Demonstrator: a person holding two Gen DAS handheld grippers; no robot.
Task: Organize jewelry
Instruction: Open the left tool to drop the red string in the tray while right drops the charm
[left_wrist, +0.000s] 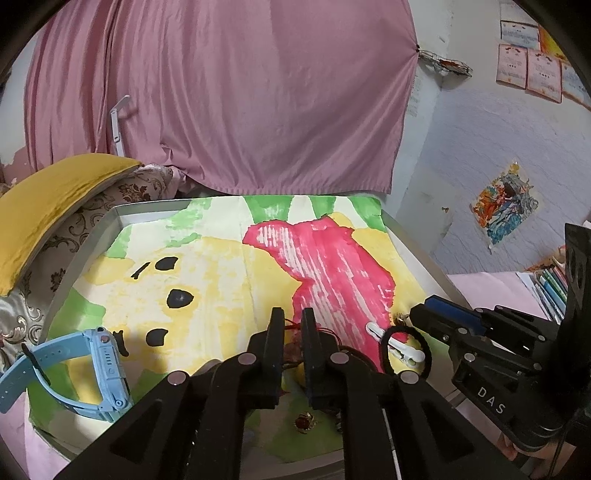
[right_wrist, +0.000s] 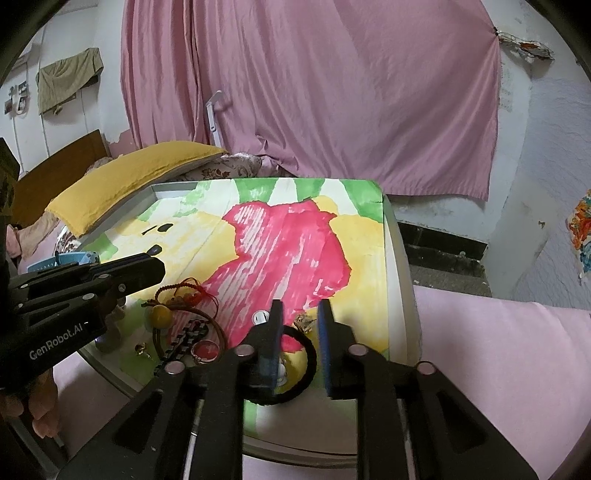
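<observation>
— Where the left gripper (left_wrist: 292, 318) points, what sits between its jaws?

— Red cord and a brownish lump: the jaws are nearly together, pinching a bracelet (right_wrist: 181, 292) low over the painted paper (left_wrist: 207, 266) that lines the tray (left_wrist: 85, 236). From the right wrist view its loop lies just under that gripper's tip.

— And the right gripper (right_wrist: 300, 314)?

— Its jaws stand apart, holding nothing. The left-hand jaw dips inside a black hair tie (right_wrist: 309, 363) lying flat on the paper. A small gold piece (right_wrist: 304, 322) lies beyond the tips, between them; I cannot tell what it is. A white clip (right_wrist: 260, 317) lies just left of that same jaw.

— Anything else near the left jaws?

— A blue watch (left_wrist: 92, 369) stands well to their left, by the tray's near edge. A ring (left_wrist: 303, 422) with a red stone lies below them, toward the camera. A yellow bead (right_wrist: 160, 315) and a black-and-white chain (right_wrist: 184, 339) lie beside the bracelet.
</observation>
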